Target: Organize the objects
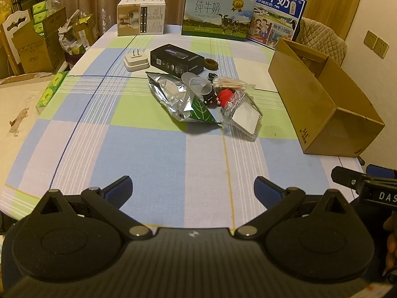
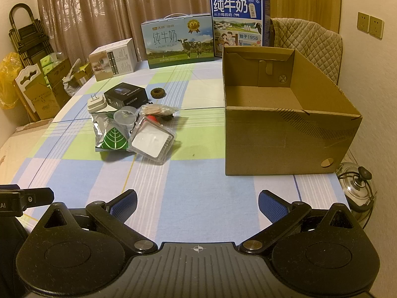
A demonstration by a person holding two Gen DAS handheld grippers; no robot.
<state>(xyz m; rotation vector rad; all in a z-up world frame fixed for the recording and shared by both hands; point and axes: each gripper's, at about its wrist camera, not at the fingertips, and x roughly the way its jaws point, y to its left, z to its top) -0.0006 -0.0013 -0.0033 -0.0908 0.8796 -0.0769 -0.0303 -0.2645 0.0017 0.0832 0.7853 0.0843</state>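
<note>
A heap of small items lies mid-table on the checked cloth: a silver foil bag [image 1: 173,96] [image 2: 109,134] with a green leaf, a clear plastic case [image 1: 244,115] [image 2: 152,141], a clear cup [image 1: 198,84] [image 2: 125,116], a tub of cotton swabs [image 1: 230,83] [image 2: 158,110], a red piece [image 1: 224,96], a black box [image 1: 177,58] [image 2: 125,94], a white plug [image 1: 135,60] [image 2: 95,103] and a brown ring [image 1: 211,63] [image 2: 158,92]. An empty cardboard box [image 1: 320,104] [image 2: 280,134] stands at the right. My left gripper [image 1: 193,188] and right gripper [image 2: 197,203] hover open near the table's front, holding nothing.
Two milk cartons [image 1: 218,15] [image 2: 239,24] and a white product box [image 1: 141,16] [image 2: 113,59] line the table's far edge. A quilted chair [image 2: 307,42] stands behind the cardboard box. A glass pot lid [image 2: 357,186] sits off the right edge. Boxes and clutter crowd the floor at left.
</note>
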